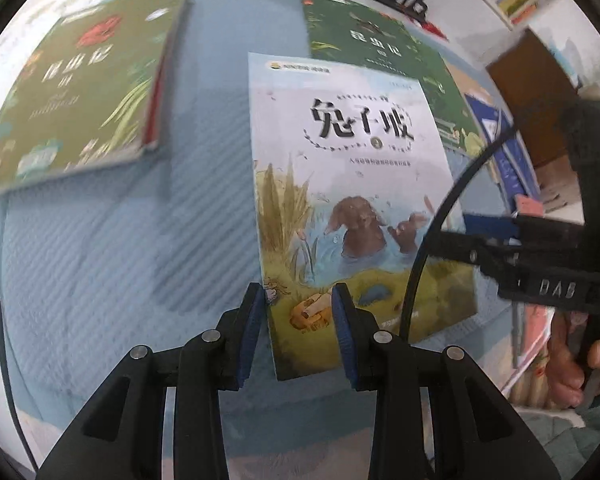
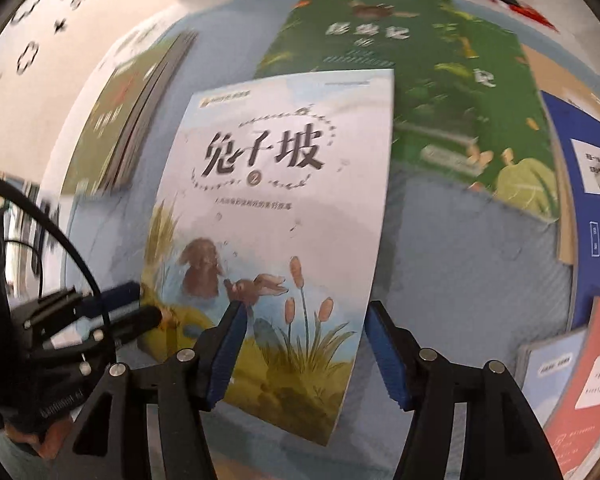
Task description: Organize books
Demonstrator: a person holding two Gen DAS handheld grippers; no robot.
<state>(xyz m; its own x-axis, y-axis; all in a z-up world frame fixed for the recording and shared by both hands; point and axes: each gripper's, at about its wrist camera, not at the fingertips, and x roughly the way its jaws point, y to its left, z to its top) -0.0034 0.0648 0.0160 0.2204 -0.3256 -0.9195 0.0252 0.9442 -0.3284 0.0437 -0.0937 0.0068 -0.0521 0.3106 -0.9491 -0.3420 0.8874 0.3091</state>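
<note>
A pale book with rabbits on its cover [image 1: 351, 184] [image 2: 284, 208] hangs tilted above the blue tablecloth [image 1: 120, 260]. My left gripper [image 1: 298, 304] holds its lower left corner, one blue pad against the book's edge and the other over the cover; the right wrist view shows this gripper [image 2: 128, 312] at that corner. My right gripper [image 2: 303, 328] straddles the lower right edge, jaws apart. One finger lies over the cover, and the other pad [image 2: 383, 352] stands just clear of the edge. A dark green book [image 1: 379, 40] [image 2: 439, 92] lies flat behind.
An olive-green book [image 1: 80, 92] tops a stack [image 2: 128, 120] at the left. Blue books [image 2: 587, 200] and a pink booklet [image 2: 591, 392] lie at the right. A black cable [image 1: 431, 240] loops by the right gripper, and a hand [image 1: 567, 360] holds its handle.
</note>
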